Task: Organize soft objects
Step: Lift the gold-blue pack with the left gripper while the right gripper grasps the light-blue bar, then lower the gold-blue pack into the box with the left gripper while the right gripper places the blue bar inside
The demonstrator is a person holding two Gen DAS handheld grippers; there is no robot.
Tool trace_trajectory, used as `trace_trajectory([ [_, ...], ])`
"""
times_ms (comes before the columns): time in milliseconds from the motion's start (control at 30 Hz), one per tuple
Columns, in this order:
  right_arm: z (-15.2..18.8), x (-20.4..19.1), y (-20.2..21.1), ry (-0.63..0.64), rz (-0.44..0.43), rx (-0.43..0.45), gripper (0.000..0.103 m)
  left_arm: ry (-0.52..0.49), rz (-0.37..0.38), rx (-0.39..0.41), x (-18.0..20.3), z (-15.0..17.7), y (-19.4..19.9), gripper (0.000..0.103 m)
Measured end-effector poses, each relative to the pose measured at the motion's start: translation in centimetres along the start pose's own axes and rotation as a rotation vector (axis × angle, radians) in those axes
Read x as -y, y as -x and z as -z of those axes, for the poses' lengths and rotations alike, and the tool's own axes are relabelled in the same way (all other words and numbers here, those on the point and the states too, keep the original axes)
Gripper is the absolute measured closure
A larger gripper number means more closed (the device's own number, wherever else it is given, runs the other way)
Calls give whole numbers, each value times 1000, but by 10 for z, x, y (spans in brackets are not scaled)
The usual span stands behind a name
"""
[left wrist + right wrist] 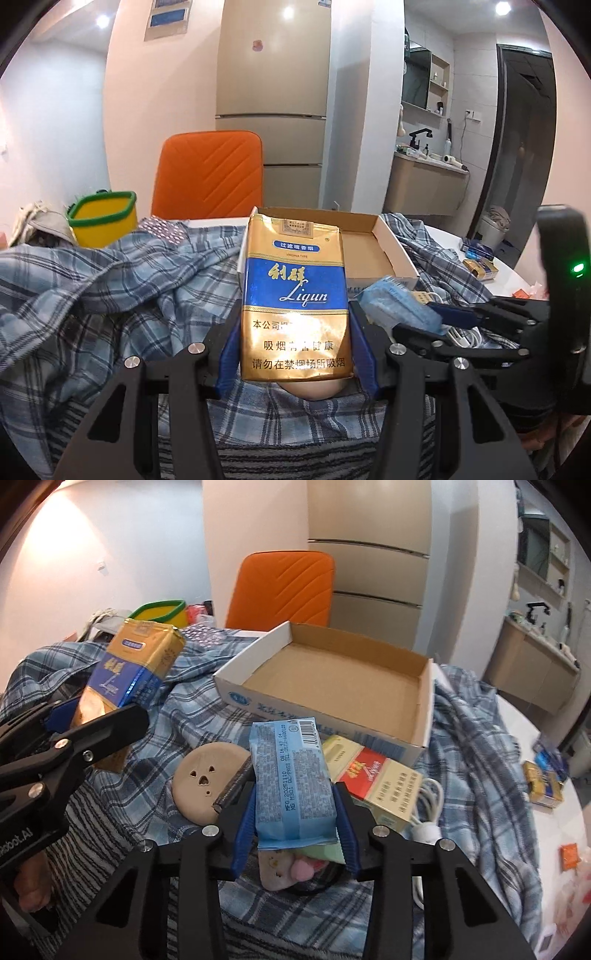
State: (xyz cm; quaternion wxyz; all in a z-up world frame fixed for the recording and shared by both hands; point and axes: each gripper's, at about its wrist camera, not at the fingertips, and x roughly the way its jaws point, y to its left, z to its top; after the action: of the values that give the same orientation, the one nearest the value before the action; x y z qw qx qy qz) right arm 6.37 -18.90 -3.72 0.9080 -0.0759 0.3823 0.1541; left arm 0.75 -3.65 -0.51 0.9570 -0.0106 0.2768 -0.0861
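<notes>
My left gripper (295, 332) is shut on a gold and blue soft cigarette pack (293, 291), held upright above the plaid cloth (110, 280); the pack shows in the right wrist view (136, 664) too, at the left. My right gripper (295, 805) is shut on a light blue tissue packet (291, 779), held above the cloth (184, 716). An open cardboard box (424, 705) lies just beyond both grippers, its inside bare. The box shows behind the pack in the left wrist view (388, 240). The right gripper with its packet also appears there (399, 306).
A round beige disc (199, 775), a red and cream carton (376, 779), a white cable (428, 827) and a small plush item (291, 867) lie under the right gripper. A yellow tub with a green rim (103, 218) and an orange chair (210, 173) stand behind. More packs (543, 782) lie on the white table at the right.
</notes>
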Motion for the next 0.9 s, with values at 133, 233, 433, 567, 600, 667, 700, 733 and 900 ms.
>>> trace_trajectory([
  [133, -5, 0, 22, -27, 21, 64, 61, -13, 1, 15, 1, -6, 4, 52],
  [233, -13, 3, 41, -43, 41, 123, 61, -10, 26, 21, -1, -15, 7, 52],
  [433, -40, 10, 66, -58, 89, 218, 61, -11, 20, 70, -3, -45, 18, 52],
  [567, -63, 17, 81, -84, 118, 281, 61, -29, 22, 47, -4, -67, 11, 52],
  [600, -69, 18, 83, -89, 124, 294, 61, -30, 25, 46, -3, -72, 9, 52],
  [667, -82, 21, 88, -100, 141, 323, 61, -39, 22, 56, -3, -83, 6, 52],
  [700, -87, 22, 90, -106, 152, 335, 61, -42, 19, 61, -2, -88, 5, 52],
  [733, -91, 23, 91, -113, 159, 343, 61, -42, 24, 64, -1, -93, 3, 52],
  [900, -112, 36, 87, -171, 182, 371, 61, -20, 32, 89, -3, -117, -9, 52],
])
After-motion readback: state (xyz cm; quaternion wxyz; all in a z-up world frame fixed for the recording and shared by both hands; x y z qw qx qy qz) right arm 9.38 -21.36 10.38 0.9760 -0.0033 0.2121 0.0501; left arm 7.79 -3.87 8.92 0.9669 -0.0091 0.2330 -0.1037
